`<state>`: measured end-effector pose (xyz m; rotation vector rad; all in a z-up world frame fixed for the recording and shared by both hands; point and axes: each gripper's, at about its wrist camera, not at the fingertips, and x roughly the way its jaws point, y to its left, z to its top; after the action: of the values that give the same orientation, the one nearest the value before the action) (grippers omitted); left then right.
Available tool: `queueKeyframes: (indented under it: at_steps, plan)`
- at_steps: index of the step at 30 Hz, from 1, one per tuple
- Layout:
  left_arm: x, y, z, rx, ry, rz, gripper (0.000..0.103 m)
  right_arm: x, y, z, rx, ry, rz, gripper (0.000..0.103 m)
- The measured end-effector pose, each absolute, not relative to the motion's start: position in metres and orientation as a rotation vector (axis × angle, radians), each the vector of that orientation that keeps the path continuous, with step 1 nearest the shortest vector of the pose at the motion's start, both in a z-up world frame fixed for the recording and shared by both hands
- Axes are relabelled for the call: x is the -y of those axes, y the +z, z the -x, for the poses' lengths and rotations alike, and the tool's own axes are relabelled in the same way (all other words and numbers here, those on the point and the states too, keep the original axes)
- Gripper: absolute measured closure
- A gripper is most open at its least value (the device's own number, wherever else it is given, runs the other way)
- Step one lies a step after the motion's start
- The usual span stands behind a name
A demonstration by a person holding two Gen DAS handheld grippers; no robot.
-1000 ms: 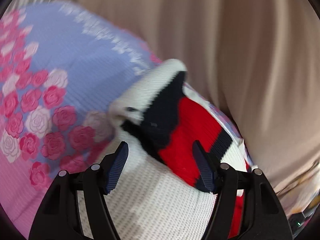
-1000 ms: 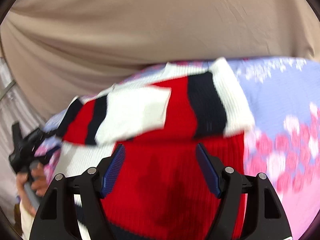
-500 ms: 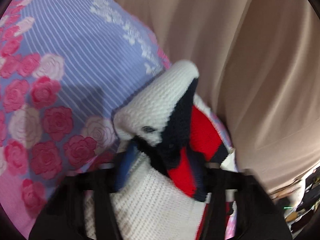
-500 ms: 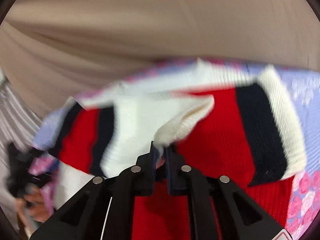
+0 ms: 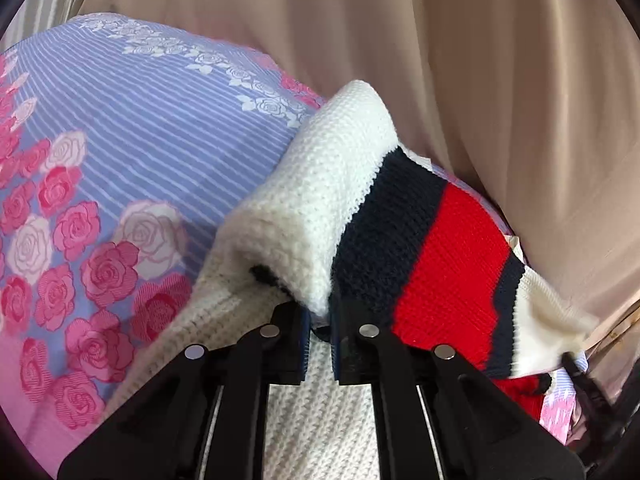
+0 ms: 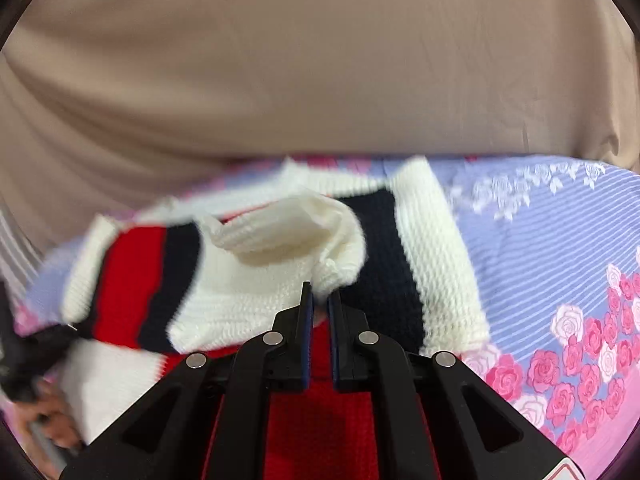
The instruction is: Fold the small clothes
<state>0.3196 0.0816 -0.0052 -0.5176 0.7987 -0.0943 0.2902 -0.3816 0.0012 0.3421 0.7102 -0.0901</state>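
Left wrist view: left hand-held gripper (image 5: 319, 316) is clamped tight on a fold of the knit sweater (image 5: 448, 248), pinching the white cuff edge where it meets the navy stripe. The cuffed sleeve end rises from the jaws, white band on top, then navy, red, navy and white stripes running off to the right of the gripper. More white knit lies under the gripper. The sweater lies on the rose-print sheet (image 5: 132, 184), lilac striped with pink and white roses, spread left of the gripper. A beige curtain (image 5: 500, 60) hangs behind the sweater.

Right wrist view: right hand-held gripper (image 6: 319, 304) is closed on a bunched white knit corner of the sweater (image 6: 248, 280), fabric puffing out just above the jaw tips. Left of the gripper, the sleeve shows navy, red and white stripes, blurred. Right of the gripper sits a navy band and a white ribbed band. Red knit lies beneath the gripper. Rose-print sheet (image 6: 560, 248) lies right of the gripper, beige curtain (image 6: 320, 60) behind. At lower left of the gripper, a person's hand (image 6: 48, 420) grips a dark handle, blurred.
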Motion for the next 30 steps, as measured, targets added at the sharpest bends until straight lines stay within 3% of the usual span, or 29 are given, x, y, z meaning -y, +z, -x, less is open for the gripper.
queueKeyframes:
  at_steps: [3,6,7,10,12,14,16,24,25,26,28,30]
  plan:
    - [-0.078,-0.005,-0.320,-0.792,-0.089,0.493,0.096,0.391,-0.042,-0.320,-0.891,-0.105,-0.376,0.098]
    - [-0.069,-0.008,-0.323,-0.781,-0.081,0.467,0.096,0.391,-0.024,-0.295,-0.818,-0.141,-0.395,0.092]
    - [-0.072,-0.009,-0.322,-0.779,-0.081,0.475,0.096,0.388,-0.012,-0.284,-0.778,-0.170,-0.390,0.084]
    - [-0.073,-0.007,-0.322,-0.771,-0.074,0.490,0.096,0.369,0.017,-0.272,-0.690,-0.129,-0.345,0.082]
    - [-0.072,-0.006,-0.320,-0.770,-0.069,0.477,0.096,0.336,0.031,-0.290,-0.713,0.028,-0.325,0.073]
    - [-0.073,-0.007,-0.319,-0.769,-0.071,0.480,0.096,0.297,0.040,-0.310,-0.726,0.148,-0.282,0.054]
    - [-0.074,-0.006,-0.319,-0.768,-0.076,0.487,0.096,0.256,0.041,-0.337,-0.737,0.243,-0.203,0.046]
    - [-0.071,-0.005,-0.318,-0.766,-0.081,0.496,0.095,0.196,0.008,-0.426,-0.814,0.238,-0.030,0.041]
    - [-0.073,-0.004,-0.318,-0.766,-0.082,0.498,0.095,0.194,0.008,-0.432,-0.812,0.232,-0.013,0.045]
    - [-0.073,-0.004,-0.318,-0.766,-0.083,0.502,0.095,0.193,0.009,-0.434,-0.808,0.224,0.001,0.070]
    - [-0.073,-0.005,-0.319,-0.766,-0.083,0.509,0.095,0.202,0.019,-0.437,-0.810,0.239,-0.046,0.096]
    - [-0.072,-0.006,-0.319,-0.765,-0.082,0.506,0.095,0.214,0.029,-0.438,-0.775,0.213,-0.046,0.100]
